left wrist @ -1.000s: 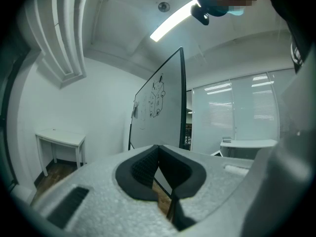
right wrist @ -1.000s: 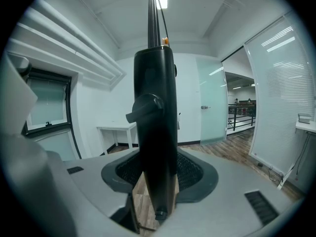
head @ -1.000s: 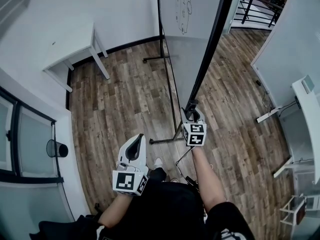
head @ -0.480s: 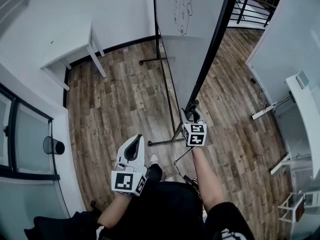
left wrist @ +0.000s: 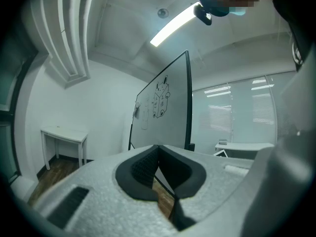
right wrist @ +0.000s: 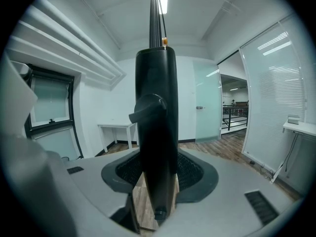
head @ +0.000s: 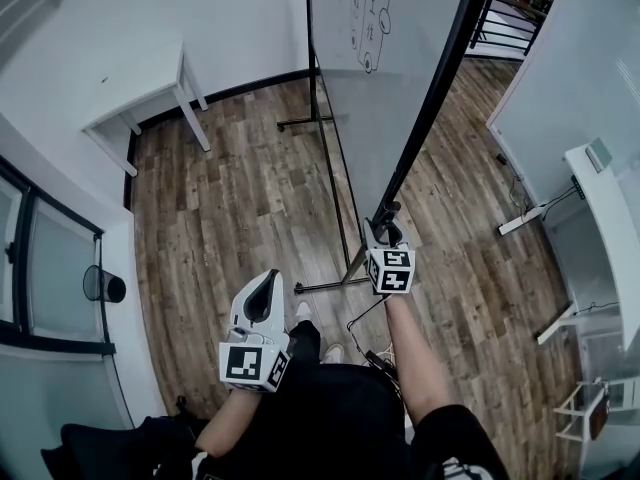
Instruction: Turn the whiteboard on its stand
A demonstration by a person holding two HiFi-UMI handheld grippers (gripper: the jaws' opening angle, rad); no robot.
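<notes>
The whiteboard (head: 395, 68) stands on its black stand (head: 330, 168), seen edge-on from above, with a marker drawing near its top. My right gripper (head: 386, 232) is shut on the lower end of the board's black frame (head: 432, 93). In the right gripper view the black frame (right wrist: 158, 127) fills the gap between the pads (right wrist: 195, 174). My left gripper (head: 267, 288) hangs free to the left, below the board, shut and holding nothing. In the left gripper view the whiteboard (left wrist: 163, 107) stands ahead, beyond the touching fingertips (left wrist: 148, 157).
A white table (head: 140, 83) stands by the far left wall. A dark bin (head: 103, 286) sits behind glass at the left. A white desk (head: 605, 208) and a glass partition (head: 560, 68) lie to the right, with a railing (head: 500, 13) beyond. The stand's foot (head: 325, 284) rests on wooden floor.
The board's black edge and its drawing have swung slightly to the right in the head view. The right gripper keeps its hold on the frame; the left gripper has dropped a little.
</notes>
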